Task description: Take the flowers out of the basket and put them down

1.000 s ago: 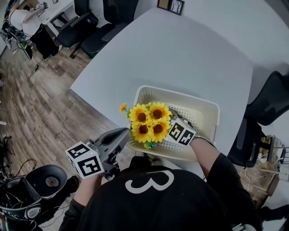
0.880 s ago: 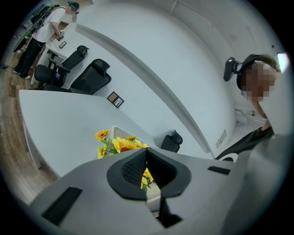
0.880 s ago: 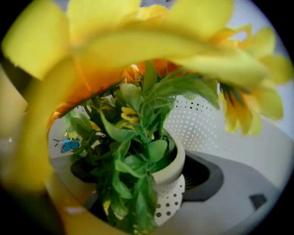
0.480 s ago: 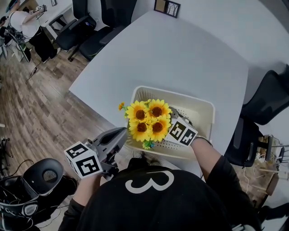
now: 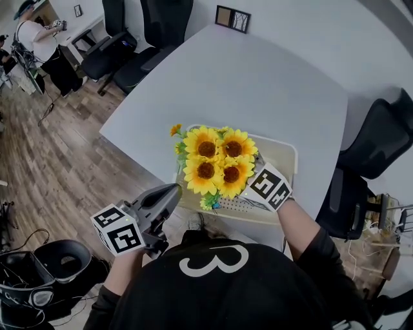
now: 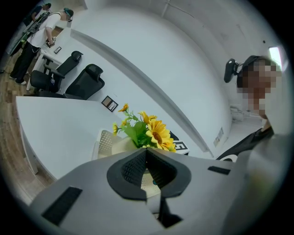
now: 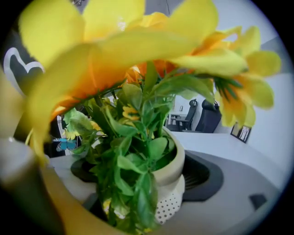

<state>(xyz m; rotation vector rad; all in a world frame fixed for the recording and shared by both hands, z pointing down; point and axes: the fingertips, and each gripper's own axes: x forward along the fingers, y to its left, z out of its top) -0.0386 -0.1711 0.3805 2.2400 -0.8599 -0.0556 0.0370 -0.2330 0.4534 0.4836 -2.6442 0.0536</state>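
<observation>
Four sunflowers [image 5: 218,160] fill one cream pot [image 7: 171,170], gripped in the right gripper's [image 5: 258,180] jaws over one basket [image 5: 284,158] on the desk [image 5: 258,84]. The left gripper's [image 5: 171,191] jaws are closed and empty.

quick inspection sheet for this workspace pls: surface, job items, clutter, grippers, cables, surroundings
Surface: white table, mostly bare.
Job's things: sunflowers in a cream pot, held over the perforated cream basket, which sits at the table's near edge.
Clutter: a small framed picture at the far edge; nothing else seen.
Grippers: right gripper is shut on the pot. Left gripper has its jaws together and empty, off the table's near edge.
Cables: some on the floor at lower left; none seen on the table.
Surroundings: office chairs around the table; a person far left.
</observation>
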